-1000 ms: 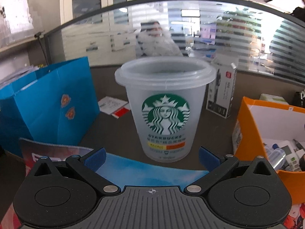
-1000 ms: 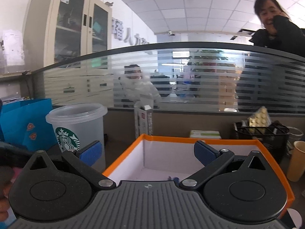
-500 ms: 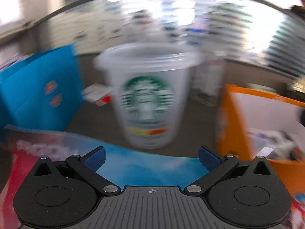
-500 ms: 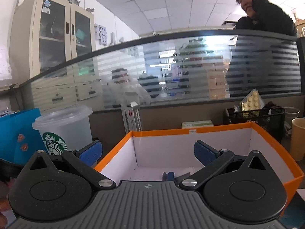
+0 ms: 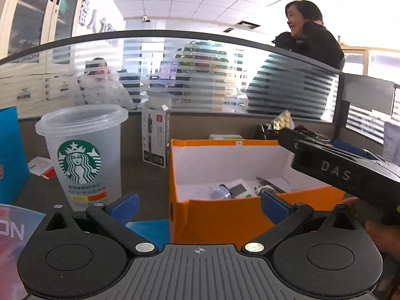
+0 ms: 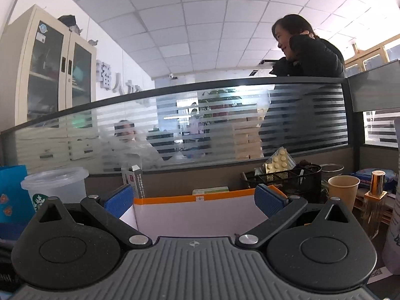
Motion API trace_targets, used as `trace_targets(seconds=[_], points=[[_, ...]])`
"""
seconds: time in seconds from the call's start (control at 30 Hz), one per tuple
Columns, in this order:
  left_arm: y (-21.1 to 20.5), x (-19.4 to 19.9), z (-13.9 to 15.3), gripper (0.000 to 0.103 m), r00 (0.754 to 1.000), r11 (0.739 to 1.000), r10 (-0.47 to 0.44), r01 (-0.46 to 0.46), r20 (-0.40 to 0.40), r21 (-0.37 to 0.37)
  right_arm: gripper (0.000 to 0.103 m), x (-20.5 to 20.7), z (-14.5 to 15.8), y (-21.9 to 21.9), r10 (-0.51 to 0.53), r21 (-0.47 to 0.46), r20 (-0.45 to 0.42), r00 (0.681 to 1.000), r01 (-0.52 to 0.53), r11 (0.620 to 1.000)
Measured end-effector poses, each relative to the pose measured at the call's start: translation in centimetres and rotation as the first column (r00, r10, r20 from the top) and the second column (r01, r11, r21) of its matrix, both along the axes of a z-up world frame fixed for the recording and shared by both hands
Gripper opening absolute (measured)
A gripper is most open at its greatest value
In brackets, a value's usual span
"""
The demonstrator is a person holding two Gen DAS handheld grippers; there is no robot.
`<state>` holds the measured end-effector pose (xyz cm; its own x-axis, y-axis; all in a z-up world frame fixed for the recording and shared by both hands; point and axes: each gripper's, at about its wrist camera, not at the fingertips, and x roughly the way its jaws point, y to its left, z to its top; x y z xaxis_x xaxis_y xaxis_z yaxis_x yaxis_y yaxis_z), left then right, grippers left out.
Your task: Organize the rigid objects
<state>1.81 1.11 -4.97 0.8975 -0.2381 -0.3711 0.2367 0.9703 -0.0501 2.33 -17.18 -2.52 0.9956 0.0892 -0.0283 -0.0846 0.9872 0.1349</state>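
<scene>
1. Left gripper (image 5: 198, 206): jaws wide apart, gripping nothing.
2. Right gripper (image 6: 193, 200): same deal, spread wide, empty.
3. Starbucks cup (image 5: 82, 155) stands on the table (image 5: 147, 182) at 10 o'clock, orange box (image 5: 225, 215) dead ahead at 12.

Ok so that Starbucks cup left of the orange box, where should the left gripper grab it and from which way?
Judging from the left wrist view, grip the Starbucks cup across its tapered wall about mid-height, coming in level from the front. It stands upright, and the flared rim above would stop a slip. The left gripper is open; whether wide enough I cannot tell. The orange box stands close on the right, so shift left first.
</scene>
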Motion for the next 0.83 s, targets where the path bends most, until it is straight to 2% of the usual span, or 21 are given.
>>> trace_targets(seconds=[0.2, 0.47, 0.57, 0.83], points=[[0.2, 0.0, -0.4, 0.103, 0.999, 0.999, 0.030, -0.031, 0.036, 0.030, 0.103, 0.2, -0.6, 0.6, -0.042, -0.053, 0.032, 0.999, 0.044, 0.998], [1.7, 2.2, -1.3, 0.103, 0.994, 0.996, 0.088, -0.088, -0.071, 0.000, 0.103, 0.3, -1.5, 1.2, -0.064, -0.117, 0.055, 0.996, 0.070, 0.991], [2.4, 2.7, -1.4, 0.103, 0.990, 0.993, 0.114, -0.116, -0.088, -0.018, 0.103, 0.1, -1.8, 1.5, -0.068, -0.128, 0.074, 0.995, 0.077, 0.989], [2.9, 3.7, -2.1, 0.103, 0.979, 0.984, 0.176, -0.175, -0.101, 0.017, 0.103, 0.0, -2.3, 2.0, -0.082, -0.167, 0.106, 0.991, 0.099, 0.981]])
